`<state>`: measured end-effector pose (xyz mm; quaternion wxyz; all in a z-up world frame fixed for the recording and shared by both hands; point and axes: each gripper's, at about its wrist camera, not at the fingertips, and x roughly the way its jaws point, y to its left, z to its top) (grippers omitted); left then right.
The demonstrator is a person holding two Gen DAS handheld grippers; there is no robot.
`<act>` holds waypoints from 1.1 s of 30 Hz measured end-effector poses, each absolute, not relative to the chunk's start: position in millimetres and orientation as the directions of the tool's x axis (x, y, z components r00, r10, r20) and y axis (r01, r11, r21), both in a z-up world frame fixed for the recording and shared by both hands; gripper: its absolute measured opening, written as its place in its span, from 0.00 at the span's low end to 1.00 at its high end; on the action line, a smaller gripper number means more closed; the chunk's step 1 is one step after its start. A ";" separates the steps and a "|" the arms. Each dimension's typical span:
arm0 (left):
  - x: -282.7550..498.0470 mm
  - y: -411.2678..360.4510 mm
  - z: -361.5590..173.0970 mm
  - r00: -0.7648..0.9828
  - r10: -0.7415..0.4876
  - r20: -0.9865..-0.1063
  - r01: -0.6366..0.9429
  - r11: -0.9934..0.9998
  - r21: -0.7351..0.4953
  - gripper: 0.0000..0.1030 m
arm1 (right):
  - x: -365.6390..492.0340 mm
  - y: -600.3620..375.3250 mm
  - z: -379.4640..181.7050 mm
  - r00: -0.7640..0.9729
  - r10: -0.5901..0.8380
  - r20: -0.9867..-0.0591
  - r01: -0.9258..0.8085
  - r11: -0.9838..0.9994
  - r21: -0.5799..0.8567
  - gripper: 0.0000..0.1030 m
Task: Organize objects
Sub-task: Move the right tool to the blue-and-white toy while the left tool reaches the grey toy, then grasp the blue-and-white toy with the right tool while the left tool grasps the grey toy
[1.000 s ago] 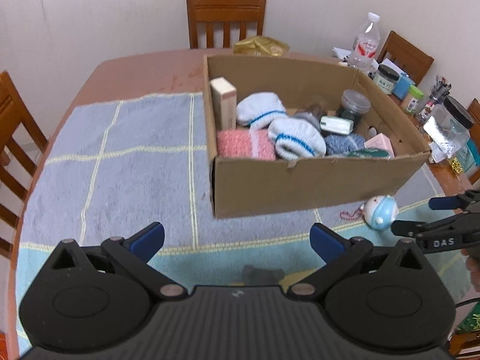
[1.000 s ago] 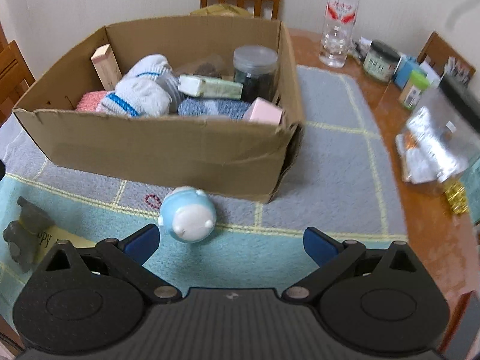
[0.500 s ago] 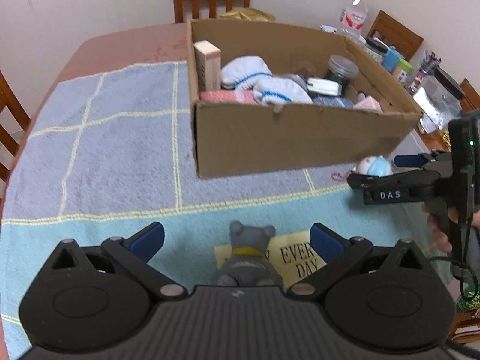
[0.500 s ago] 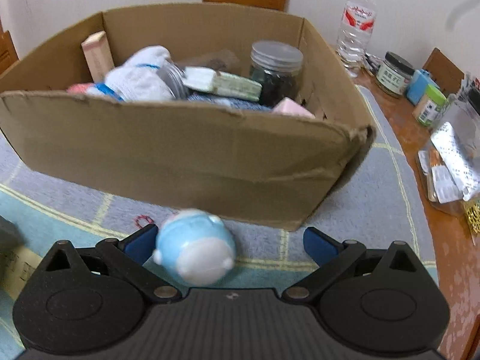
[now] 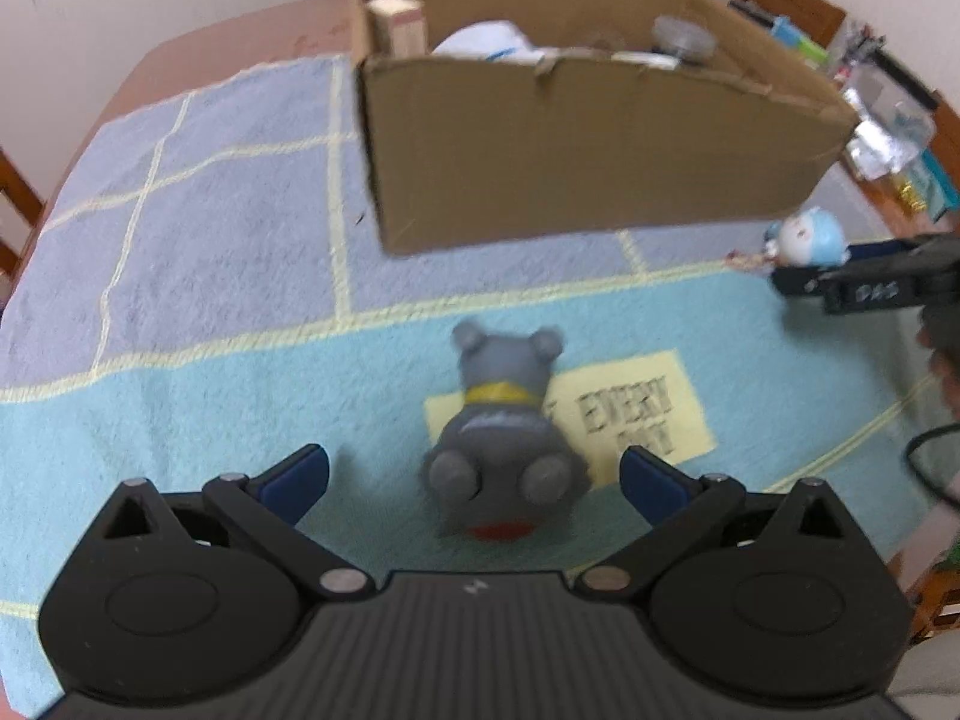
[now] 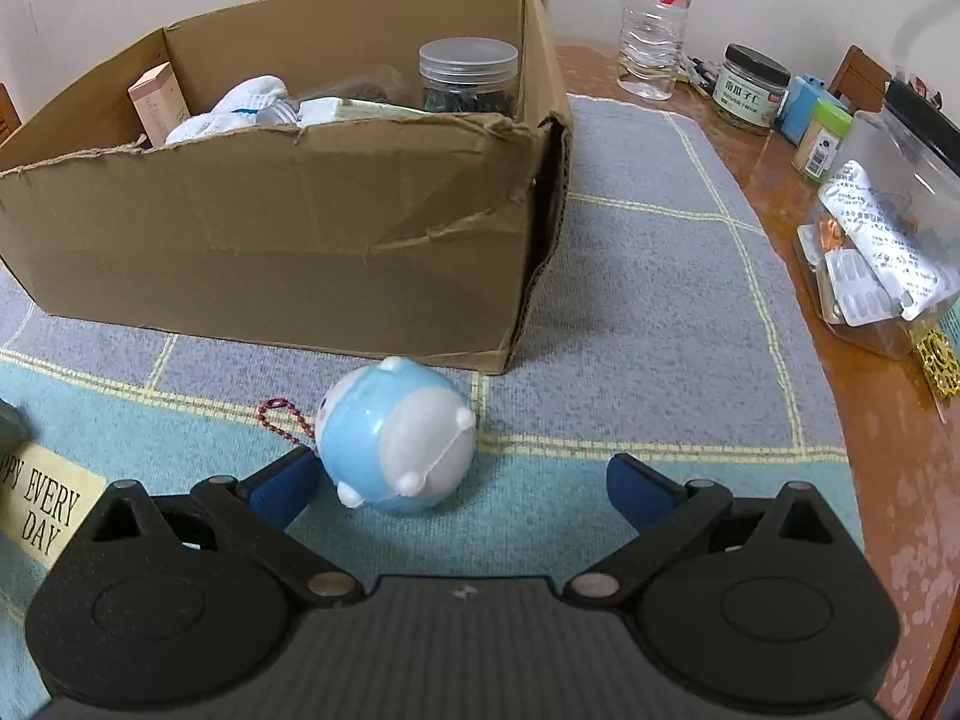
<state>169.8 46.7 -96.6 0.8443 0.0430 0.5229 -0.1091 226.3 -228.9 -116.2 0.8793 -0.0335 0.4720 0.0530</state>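
Note:
A grey toy bear [image 5: 501, 432] with a yellow collar lies on the blue mat, between the wide-apart fingers of my open left gripper [image 5: 474, 471]. A pale blue and white round toy [image 6: 399, 435] with a red bead chain lies in front of the cardboard box [image 6: 288, 240]. My open right gripper [image 6: 462, 489] reaches around it, the left finger right beside it and the right finger well apart. In the left wrist view the same blue toy [image 5: 807, 237] lies at the right, by the right gripper [image 5: 840, 273]. The cardboard box [image 5: 576, 156] holds socks, a jar and small boxes.
The checked mat [image 6: 648, 312] covers a brown table [image 6: 900, 468]. Along the table's right side stand a water bottle [image 6: 654, 24], a glass jar [image 6: 750, 87], small containers and a clear tub of blister packs [image 6: 882, 240]. Wooden chairs ring the table.
Both grippers have dropped lower and moved forward. The grey bear now lies between the left fingers, and the blue toy has come in between the right fingers. Both stay open.

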 end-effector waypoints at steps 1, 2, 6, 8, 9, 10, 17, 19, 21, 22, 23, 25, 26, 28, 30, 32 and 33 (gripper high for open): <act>168.7 49.6 -99.8 0.424 -0.128 -0.896 0.214 0.976 -0.038 0.99 | 226.2 -228.9 -116.2 0.549 0.062 -0.833 -0.126 0.992 -0.010 1.00; 167.6 53.2 -101.4 0.418 -0.130 -0.899 0.204 0.978 -0.046 0.99 | 226.4 -229.0 -116.0 0.549 0.061 -0.834 -0.126 0.992 -0.010 1.00; 160.7 69.9 -102.7 0.395 -0.149 -0.906 0.159 0.983 -0.092 0.99 | 227.0 -229.7 -116.7 0.552 0.065 -0.831 -0.131 0.991 -0.010 1.00; 157.3 76.0 -102.2 0.395 -0.129 -0.910 0.147 0.986 -0.077 0.99 | 225.9 -229.8 -116.7 0.555 0.066 -0.829 -0.133 0.991 -0.010 1.00; 156.7 79.6 -102.0 0.395 -0.118 -0.911 0.140 0.988 -0.067 0.99 | 225.8 -229.9 -116.7 0.556 0.067 -0.828 -0.134 0.991 -0.010 1.00; 155.7 84.1 -101.4 0.397 -0.104 -0.912 0.130 0.990 -0.056 1.00 | 225.6 -230.0 -116.9 0.557 0.068 -0.828 -0.136 0.991 -0.010 1.00; 153.2 102.9 -98.1 0.410 -0.045 -0.911 0.062 0.998 -0.021 0.99 | 225.9 -230.8 -117.4 0.558 0.078 -0.826 -0.151 0.988 -0.009 1.00; 150.9 97.8 -95.7 0.409 -0.103 -0.907 0.101 0.993 -0.067 0.99 | 225.6 -231.5 -118.0 0.563 0.084 -0.822 -0.159 0.987 -0.009 1.00; 149.1 87.7 -95.2 0.415 -0.160 -0.896 0.157 0.982 -0.102 0.99 | 225.2 -232.1 -118.3 0.565 0.088 -0.821 -0.166 0.986 -0.008 1.00; 149.3 81.2 -95.4 0.423 -0.177 -0.889 0.185 0.977 -0.106 0.99 | 224.7 -232.1 -118.3 0.565 0.089 -0.820 -0.168 0.986 -0.008 1.00; 149.9 75.1 -96.2 0.430 -0.186 -0.884 0.208 0.973 -0.104 0.99 | 224.7 -232.4 -118.4 0.565 0.091 -0.820 -0.171 0.985 -0.008 1.00; 151.7 63.9 -99.7 0.443 -0.209 -0.872 0.256 0.961 -0.100 0.99 | 225.1 -232.5 -118.2 0.564 0.094 -0.821 -0.176 0.984 -0.008 1.00; 152.1 59.9 -101.8 0.442 -0.218 -0.870 0.273 0.957 -0.101 0.99 | 225.4 -232.8 -118.1 0.562 0.096 -0.822 -0.180 0.984 -0.008 1.00; 156.7 55.1 -108.2 0.426 -0.221 -0.877 0.293 0.951 -0.098 0.99 | 225.8 -233.3 -118.0 0.559 0.101 -0.823 -0.188 0.982 -0.008 1.00; 157.9 51.1 -109.7 0.443 -0.212 -0.871 0.316 0.946 -0.069 0.99 | 226.1 -233.8 -117.9 0.556 0.106 -0.824 -0.198 0.980 -0.008 1.00; 160.8 50.1 -111.2 0.457 -0.214 -0.863 0.336 0.940 -0.055 0.99 | 225.8 -234.4 -118.2 0.555 0.111 -0.825 -0.206 0.978 -0.007 1.00; 163.6 51.3 -112.8 0.461 -0.214 -0.861 0.341 0.939 -0.051 0.99 | 225.7 -234.8 -118.2 0.555 0.113 -0.824 -0.210 0.978 -0.007 1.00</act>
